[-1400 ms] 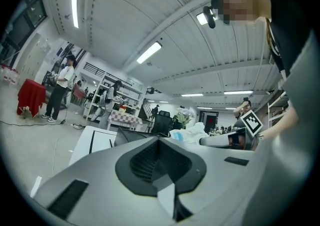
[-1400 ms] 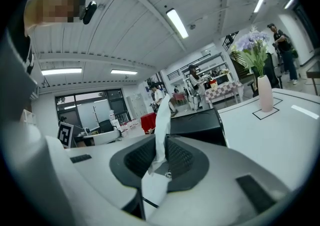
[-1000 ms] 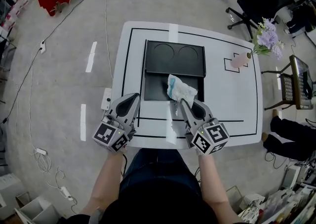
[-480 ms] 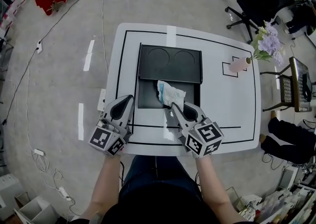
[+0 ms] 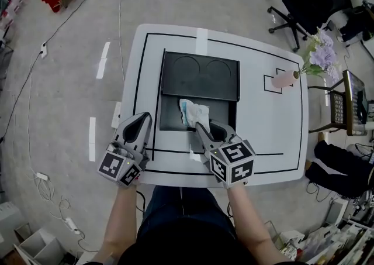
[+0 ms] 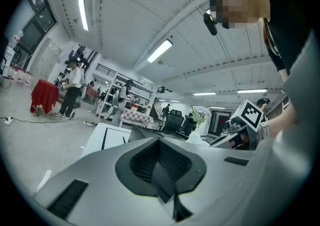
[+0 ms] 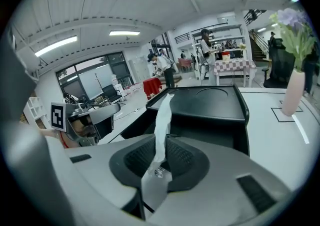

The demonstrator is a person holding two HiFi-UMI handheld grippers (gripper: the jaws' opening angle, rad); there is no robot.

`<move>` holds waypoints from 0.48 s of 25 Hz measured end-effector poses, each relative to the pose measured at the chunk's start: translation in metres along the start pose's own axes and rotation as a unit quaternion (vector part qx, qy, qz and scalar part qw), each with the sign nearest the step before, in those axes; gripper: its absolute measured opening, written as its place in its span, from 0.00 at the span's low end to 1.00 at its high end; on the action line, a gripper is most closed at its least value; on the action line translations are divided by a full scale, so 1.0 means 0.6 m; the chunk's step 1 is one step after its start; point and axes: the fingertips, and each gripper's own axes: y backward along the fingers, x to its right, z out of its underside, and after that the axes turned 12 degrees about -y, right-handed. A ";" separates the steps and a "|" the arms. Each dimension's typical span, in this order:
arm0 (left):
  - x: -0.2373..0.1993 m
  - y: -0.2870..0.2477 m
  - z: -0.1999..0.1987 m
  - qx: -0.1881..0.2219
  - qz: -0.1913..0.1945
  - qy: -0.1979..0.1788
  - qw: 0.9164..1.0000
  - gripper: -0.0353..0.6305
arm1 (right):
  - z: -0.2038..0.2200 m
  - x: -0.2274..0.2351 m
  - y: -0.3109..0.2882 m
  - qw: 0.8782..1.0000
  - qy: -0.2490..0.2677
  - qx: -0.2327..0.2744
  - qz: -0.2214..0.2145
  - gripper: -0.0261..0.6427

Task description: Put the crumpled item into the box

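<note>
We have the right gripper (image 5: 201,129) clamped on a thin tail of the crumpled white, faintly blue paper item (image 5: 193,110). The item sits over the open tray of the black plastic hinged-lid box (image 5: 169,116); we cannot tell whether it touches the tray floor. Our left gripper (image 5: 142,120), jaws pressed together on nothing, is just left of the box. Right of the box, on the white table (image 5: 269,132), stands a pink vase of lilac flowers (image 5: 284,78).

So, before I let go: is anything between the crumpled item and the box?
Nothing visible does. The right gripper holds the crumpled item over the open box.
</note>
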 end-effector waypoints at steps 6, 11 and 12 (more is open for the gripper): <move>0.000 -0.003 0.007 -0.003 -0.001 0.004 1.000 0.05 | -0.001 0.013 -0.006 0.999 0.024 -0.018 0.044 0.14; -0.003 -0.004 0.010 -0.003 -0.004 0.006 1.000 0.05 | -0.005 0.030 -0.003 0.996 0.042 -0.021 0.080 0.16; -0.003 -0.005 0.010 -0.003 -0.005 0.006 1.000 0.05 | -0.005 0.034 -0.002 0.995 0.044 -0.021 0.084 0.17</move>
